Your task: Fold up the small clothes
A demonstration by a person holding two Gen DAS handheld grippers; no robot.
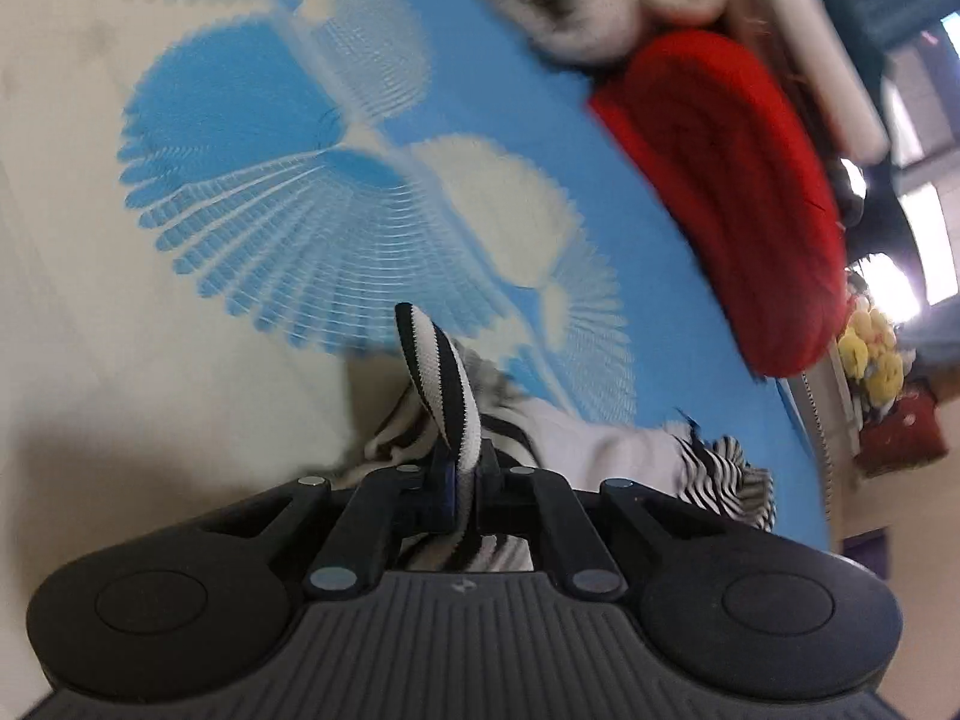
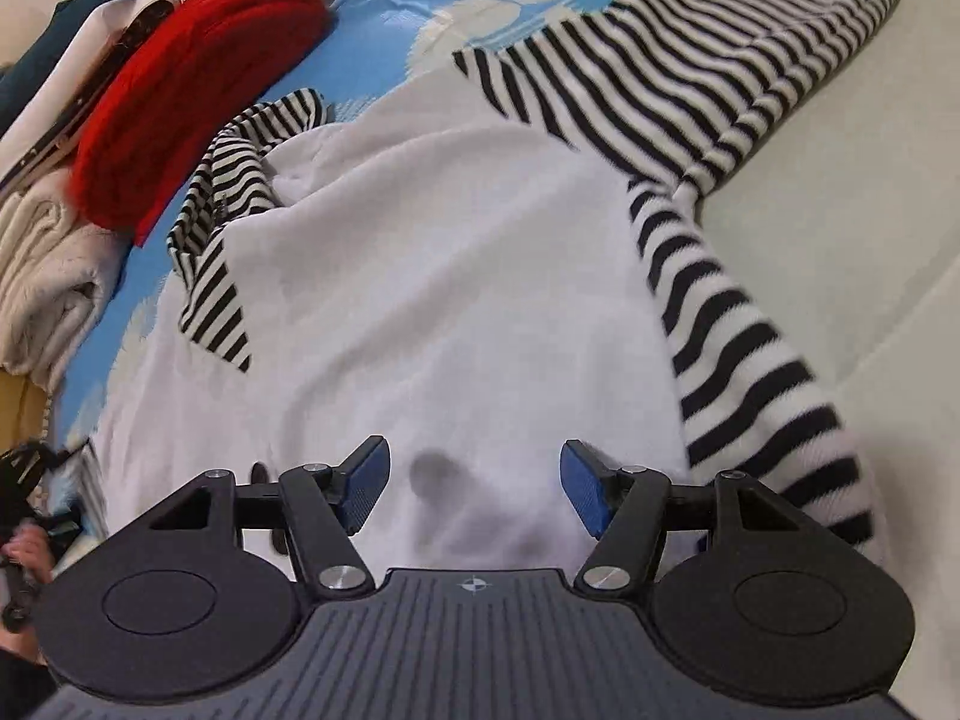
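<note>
Left gripper [image 1: 462, 474] clamped on a black-and-white striped cuff [image 1: 441, 378], fabric sticking up between the closed jaws. Right gripper [image 2: 474, 489] has its jaws apart, nothing between them, above the white body of the striped top [image 2: 432, 276], which lies spread on the blue patterned sheet [image 2: 384, 36]. Folded red cloth [image 2: 198, 84] lies beside it.
</note>
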